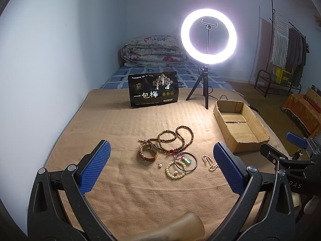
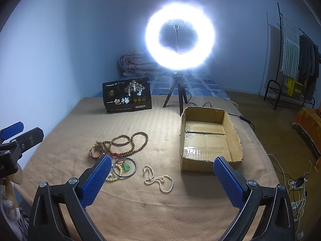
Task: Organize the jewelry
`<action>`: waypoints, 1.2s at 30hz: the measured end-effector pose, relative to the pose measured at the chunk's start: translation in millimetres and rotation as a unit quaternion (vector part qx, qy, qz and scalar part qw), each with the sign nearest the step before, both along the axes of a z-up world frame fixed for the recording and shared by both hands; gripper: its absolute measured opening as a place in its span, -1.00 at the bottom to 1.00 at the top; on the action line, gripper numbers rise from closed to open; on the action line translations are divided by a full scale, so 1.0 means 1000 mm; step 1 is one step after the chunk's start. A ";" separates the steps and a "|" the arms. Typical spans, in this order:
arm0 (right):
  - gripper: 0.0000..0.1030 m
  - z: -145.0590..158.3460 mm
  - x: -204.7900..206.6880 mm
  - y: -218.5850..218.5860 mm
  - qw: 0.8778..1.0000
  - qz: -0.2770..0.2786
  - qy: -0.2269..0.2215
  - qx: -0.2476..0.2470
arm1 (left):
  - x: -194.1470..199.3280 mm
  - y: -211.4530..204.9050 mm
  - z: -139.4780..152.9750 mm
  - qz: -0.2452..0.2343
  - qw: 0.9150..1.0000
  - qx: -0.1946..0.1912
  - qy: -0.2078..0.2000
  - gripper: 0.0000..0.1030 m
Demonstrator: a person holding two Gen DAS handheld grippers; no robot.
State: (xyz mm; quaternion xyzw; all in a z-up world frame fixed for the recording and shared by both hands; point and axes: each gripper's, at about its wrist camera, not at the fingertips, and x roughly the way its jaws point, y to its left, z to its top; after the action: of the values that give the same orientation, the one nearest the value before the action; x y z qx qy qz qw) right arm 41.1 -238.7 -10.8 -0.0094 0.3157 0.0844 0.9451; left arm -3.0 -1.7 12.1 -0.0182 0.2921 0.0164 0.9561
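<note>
Jewelry lies on the tan blanket (image 1: 124,180): a brown wooden bead necklace (image 1: 176,138) (image 2: 130,142), a brown leather band (image 1: 148,152) (image 2: 96,150), a dark bangle (image 1: 186,161) (image 2: 124,167) around a green pendant (image 1: 187,160) (image 2: 127,166), a cream bead bracelet (image 1: 174,171), a small white pearl (image 1: 160,165) and a pearl strand (image 1: 209,161) (image 2: 158,178). An open cardboard box (image 1: 239,125) (image 2: 208,140) sits to the right, nothing in it. My left gripper (image 1: 162,156) is open above the jewelry. My right gripper (image 2: 162,170) is open over the pearl strand, beside the box.
A lit ring light on a tripod (image 1: 208,36) (image 2: 179,38) and a black snack bag (image 1: 153,89) (image 2: 127,95) stand at the back of the blanket. A folded quilt (image 1: 154,51) lies behind. A clothes rack (image 1: 289,48) and cables on the floor (image 2: 297,182) are to the right.
</note>
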 end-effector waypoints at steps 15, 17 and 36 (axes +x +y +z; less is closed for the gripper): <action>0.99 0.000 0.001 0.000 1.000 0.001 0.002 0.000 | -0.001 0.000 0.000 0.001 1.000 0.000 -0.002 1.00; 0.99 0.000 0.001 0.000 1.000 0.001 0.002 0.000 | -0.001 0.000 -0.001 0.000 1.000 0.000 -0.003 1.00; 0.99 -0.003 -0.001 -0.001 1.000 0.002 0.005 0.001 | -0.001 0.000 -0.001 0.001 1.000 0.001 -0.004 1.00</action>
State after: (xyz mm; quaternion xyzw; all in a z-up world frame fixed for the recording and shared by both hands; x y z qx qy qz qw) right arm 40.5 -239.6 -13.9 -0.0087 0.3202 0.0865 0.9433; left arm -4.5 -1.9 11.4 -0.0179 0.2887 0.0170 0.9571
